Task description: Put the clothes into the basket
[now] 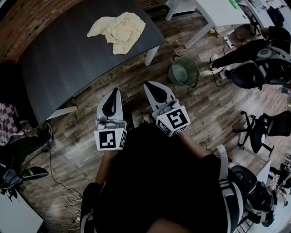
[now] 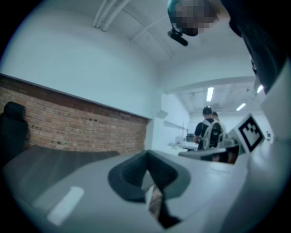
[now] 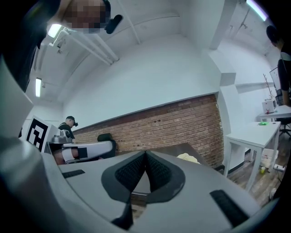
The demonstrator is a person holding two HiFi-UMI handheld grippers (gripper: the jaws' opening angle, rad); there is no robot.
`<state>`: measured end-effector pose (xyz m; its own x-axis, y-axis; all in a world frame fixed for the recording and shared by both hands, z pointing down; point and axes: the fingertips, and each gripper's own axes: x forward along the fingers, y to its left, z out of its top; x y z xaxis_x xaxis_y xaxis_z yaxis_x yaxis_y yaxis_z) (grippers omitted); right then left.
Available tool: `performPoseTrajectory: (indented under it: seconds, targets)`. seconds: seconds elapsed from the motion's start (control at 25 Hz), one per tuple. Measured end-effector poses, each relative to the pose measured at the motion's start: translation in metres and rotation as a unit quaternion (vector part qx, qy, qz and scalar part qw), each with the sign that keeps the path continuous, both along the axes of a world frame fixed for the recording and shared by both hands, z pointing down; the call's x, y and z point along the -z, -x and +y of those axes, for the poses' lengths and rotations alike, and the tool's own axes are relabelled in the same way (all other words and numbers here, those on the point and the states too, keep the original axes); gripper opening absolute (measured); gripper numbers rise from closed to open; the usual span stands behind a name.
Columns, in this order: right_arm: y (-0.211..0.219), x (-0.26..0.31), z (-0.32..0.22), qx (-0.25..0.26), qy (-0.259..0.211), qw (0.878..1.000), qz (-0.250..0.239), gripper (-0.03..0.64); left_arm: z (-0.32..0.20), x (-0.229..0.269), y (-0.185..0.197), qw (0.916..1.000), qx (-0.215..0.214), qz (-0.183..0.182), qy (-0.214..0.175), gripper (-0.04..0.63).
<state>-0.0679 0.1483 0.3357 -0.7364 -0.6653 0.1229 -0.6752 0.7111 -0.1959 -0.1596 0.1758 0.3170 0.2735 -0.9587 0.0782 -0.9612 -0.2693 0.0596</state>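
Observation:
A crumpled cream cloth (image 1: 117, 28) lies on the far part of a dark table (image 1: 68, 59). It also shows as a pale lump (image 3: 188, 158) in the right gripper view. A round green basket (image 1: 184, 72) stands on the wooden floor to the right of the table's corner. My left gripper (image 1: 112, 93) (image 2: 146, 154) and right gripper (image 1: 153, 87) (image 3: 145, 154) hang side by side over the floor, short of the table's near edge. Both are shut with nothing between their pads. The cloth is well beyond both, and the basket is ahead and right of the right gripper.
A white table leg (image 1: 152, 55) stands between the grippers and the basket. Black office chairs (image 1: 254, 132) and a seated person (image 1: 254, 48) fill the right side. A white desk (image 1: 218, 11) is at the top right. Cables (image 1: 59, 182) trail on the floor at left.

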Motion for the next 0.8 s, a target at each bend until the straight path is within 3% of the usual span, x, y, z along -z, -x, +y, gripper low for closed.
performPoseTrajectory:
  seconds: [0.36, 0.8]
  targets:
    - [0.07, 0.003, -0.065, -0.002, -0.001, 1.0, 0.019, 0.006, -0.077, 0.007, 0.07, 0.9998, -0.014, 0.01, -0.005, 0.005]
    - [0.146, -0.002, -0.124, -0.021, 0.008, 0.999, 0.043, 0.006, -0.13, 0.005, 0.153, 0.9992, -0.035, 0.018, -0.001, 0.005]
